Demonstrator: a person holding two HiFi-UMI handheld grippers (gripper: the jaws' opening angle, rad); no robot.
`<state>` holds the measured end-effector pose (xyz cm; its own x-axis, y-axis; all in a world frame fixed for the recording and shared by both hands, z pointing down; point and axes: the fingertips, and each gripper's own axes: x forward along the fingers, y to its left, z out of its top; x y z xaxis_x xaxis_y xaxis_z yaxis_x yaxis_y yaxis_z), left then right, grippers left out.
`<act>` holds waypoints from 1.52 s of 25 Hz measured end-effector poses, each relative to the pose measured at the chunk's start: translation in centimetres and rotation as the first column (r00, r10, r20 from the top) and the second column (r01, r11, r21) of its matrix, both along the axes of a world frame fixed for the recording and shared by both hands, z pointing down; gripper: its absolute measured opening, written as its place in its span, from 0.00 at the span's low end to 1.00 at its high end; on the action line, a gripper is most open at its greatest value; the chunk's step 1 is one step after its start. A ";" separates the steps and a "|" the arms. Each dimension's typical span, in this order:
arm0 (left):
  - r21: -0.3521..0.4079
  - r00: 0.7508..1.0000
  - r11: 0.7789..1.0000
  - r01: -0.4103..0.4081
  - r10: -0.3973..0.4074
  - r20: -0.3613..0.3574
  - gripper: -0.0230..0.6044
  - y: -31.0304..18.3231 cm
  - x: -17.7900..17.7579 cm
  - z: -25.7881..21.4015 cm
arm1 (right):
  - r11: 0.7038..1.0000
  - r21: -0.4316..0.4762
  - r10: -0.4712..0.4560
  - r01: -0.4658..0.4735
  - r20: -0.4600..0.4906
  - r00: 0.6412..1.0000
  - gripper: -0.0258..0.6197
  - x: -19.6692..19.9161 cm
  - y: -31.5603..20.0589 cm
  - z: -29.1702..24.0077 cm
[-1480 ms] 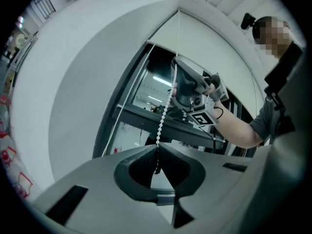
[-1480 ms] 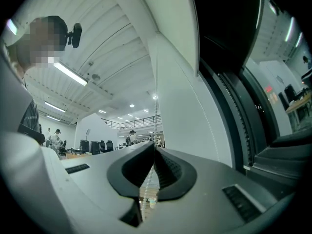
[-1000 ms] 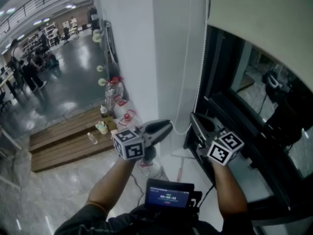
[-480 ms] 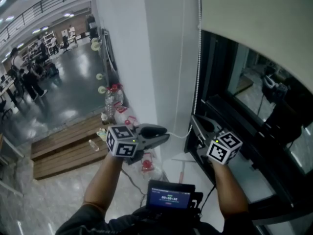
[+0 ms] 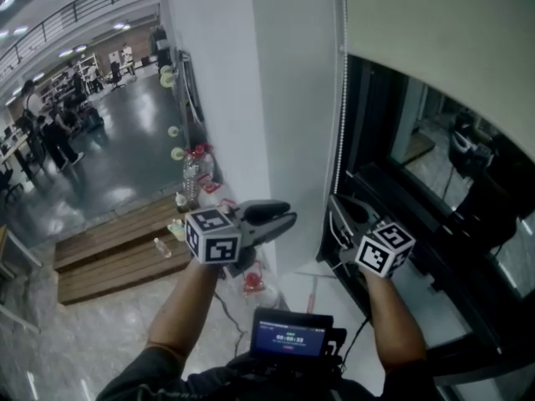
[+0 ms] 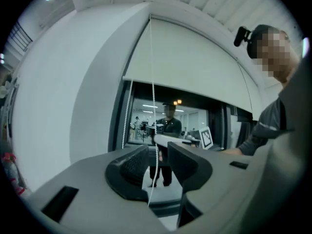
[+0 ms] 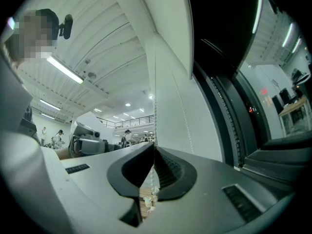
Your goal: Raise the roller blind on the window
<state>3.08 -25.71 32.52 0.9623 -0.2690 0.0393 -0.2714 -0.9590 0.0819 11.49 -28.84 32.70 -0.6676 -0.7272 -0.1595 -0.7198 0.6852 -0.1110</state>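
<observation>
white pillar (image 5: pixel 284 82) beside roller blind (image 5: pixel 435 23); right tool (image 7: pixel 153 150) clamped on bead cord (image 6: pixel 153 82); left tool (image 6: pixel 157 162) just been opening, cord loose between.

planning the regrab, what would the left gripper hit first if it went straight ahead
The bead cord: it hangs between the left gripper's jaws, which have just been opening and don't press it. Beyond, likely the window glass, though depth is unclear.
</observation>
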 end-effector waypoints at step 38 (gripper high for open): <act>0.106 0.978 0.991 0.081 -0.059 -0.201 0.04 -3.4 6.2 -7.8 | 0.996 -0.071 -0.064 0.062 -0.029 0.998 0.04 -4.1 1.3 3.0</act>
